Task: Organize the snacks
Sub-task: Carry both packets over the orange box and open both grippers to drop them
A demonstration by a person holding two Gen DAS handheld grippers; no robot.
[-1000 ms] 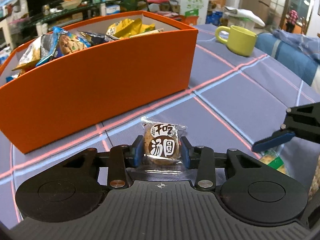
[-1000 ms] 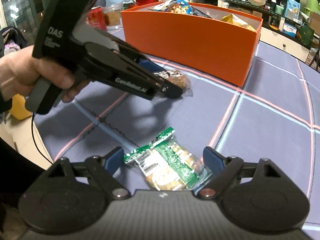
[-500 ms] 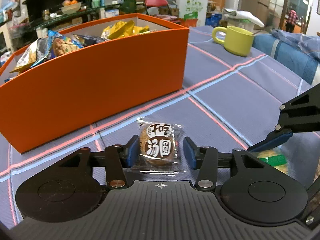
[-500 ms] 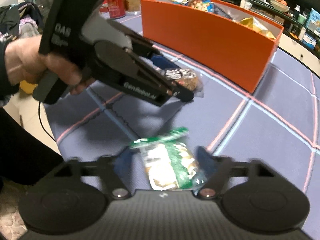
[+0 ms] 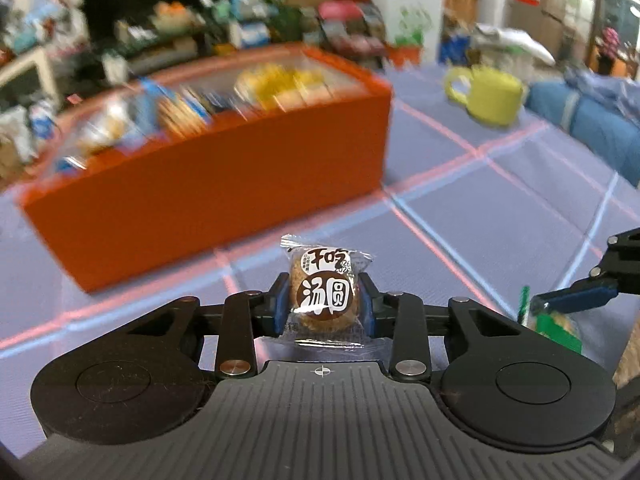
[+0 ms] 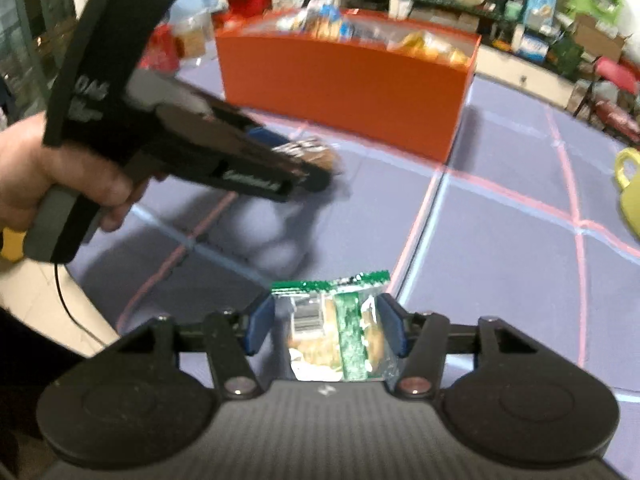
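My left gripper [image 5: 323, 304] is shut on a round brown cookie in a clear wrapper [image 5: 323, 292], held above the tablecloth. It also shows in the right wrist view [image 6: 308, 164], off to the left. My right gripper [image 6: 326, 328] is shut on a green and clear cracker packet [image 6: 340, 328], lifted off the cloth; its fingertip [image 5: 576, 300] and the packet [image 5: 554, 322] show at the right of the left wrist view. The orange box [image 5: 224, 188] with several snack packs stands ahead of both grippers, also seen in the right wrist view [image 6: 344, 88].
A yellow-green mug [image 5: 490, 94] stands right of the box, and shows at the right edge of the right wrist view [image 6: 630, 192]. The purple checked tablecloth [image 6: 500, 260] covers the table; its edge [image 6: 92, 308] lies at the left. Cluttered shelves stand behind.
Both grippers have risen with their snacks and the box looks farther below. The right gripper closed on the green packet and lifted it off the cloth.
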